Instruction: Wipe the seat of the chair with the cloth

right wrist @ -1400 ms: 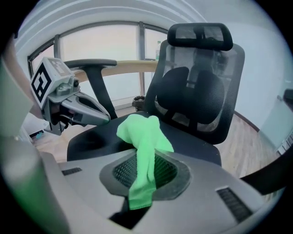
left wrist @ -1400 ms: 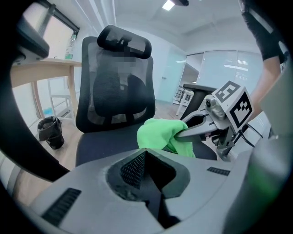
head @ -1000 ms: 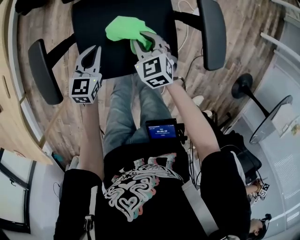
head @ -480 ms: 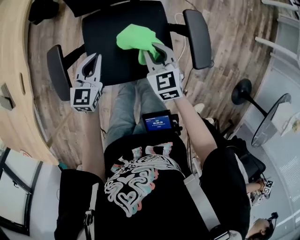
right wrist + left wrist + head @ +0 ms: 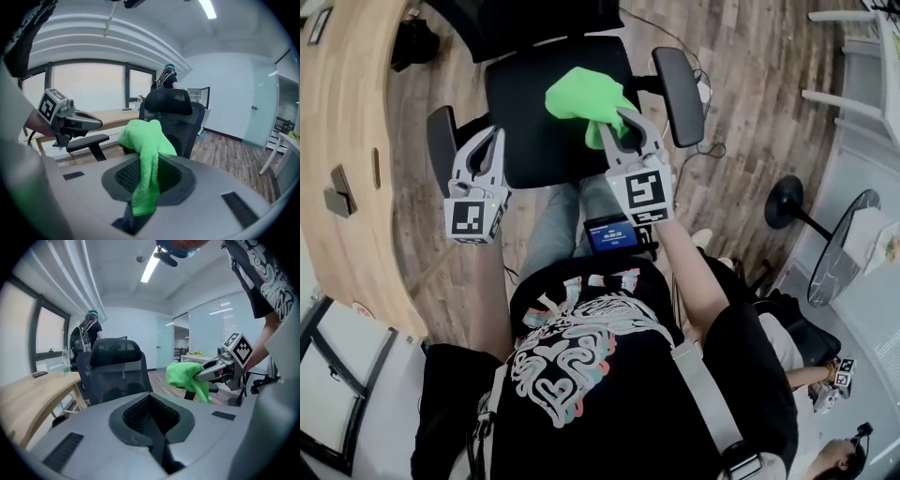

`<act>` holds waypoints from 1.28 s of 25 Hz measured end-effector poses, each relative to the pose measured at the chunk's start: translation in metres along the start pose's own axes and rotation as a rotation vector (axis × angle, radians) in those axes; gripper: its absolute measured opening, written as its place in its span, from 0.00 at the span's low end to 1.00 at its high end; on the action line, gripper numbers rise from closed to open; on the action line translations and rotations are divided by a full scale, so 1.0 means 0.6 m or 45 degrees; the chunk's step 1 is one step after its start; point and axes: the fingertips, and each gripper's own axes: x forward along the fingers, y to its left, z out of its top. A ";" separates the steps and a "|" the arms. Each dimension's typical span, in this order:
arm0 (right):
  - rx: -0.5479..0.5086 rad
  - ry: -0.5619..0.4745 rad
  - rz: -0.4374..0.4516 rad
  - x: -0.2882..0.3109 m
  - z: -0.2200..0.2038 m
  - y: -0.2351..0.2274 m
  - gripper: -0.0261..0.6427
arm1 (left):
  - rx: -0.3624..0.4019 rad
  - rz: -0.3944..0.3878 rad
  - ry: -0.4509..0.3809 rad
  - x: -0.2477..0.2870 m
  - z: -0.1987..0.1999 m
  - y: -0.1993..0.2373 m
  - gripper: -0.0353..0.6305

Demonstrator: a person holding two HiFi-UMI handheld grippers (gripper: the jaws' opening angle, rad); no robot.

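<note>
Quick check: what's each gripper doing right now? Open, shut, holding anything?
Left gripper: shut, nothing between its jaws.
Right gripper: shut on the green cloth.

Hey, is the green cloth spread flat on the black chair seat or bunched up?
Bunched up: the green cloth hangs crumpled from the right gripper, whose jaws are shut on one end.

Both arms reach out ahead, one gripper empty and the other gripping.

The left gripper [image 5: 490, 139] points forward on a straight left forearm [image 5: 485, 281], its jaws pressed together with nothing between them. The right gripper [image 5: 630, 120] sits slightly farther forward and well apart from the left, its jaws pinching a fold of the cloth [image 5: 586, 94]. The right forearm [image 5: 686, 258] angles inward from the shoulder.
</note>
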 end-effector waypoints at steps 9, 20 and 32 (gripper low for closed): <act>0.017 -0.099 -0.084 -0.090 0.074 -0.030 0.13 | 0.072 0.035 -0.104 -0.055 0.108 -0.018 0.06; 0.044 -0.187 -0.172 -0.137 0.141 -0.037 0.13 | 0.123 0.106 -0.227 -0.126 0.186 0.002 0.06; 0.008 -0.264 -0.190 -0.154 0.184 -0.031 0.13 | 0.157 0.141 -0.278 -0.139 0.217 0.029 0.06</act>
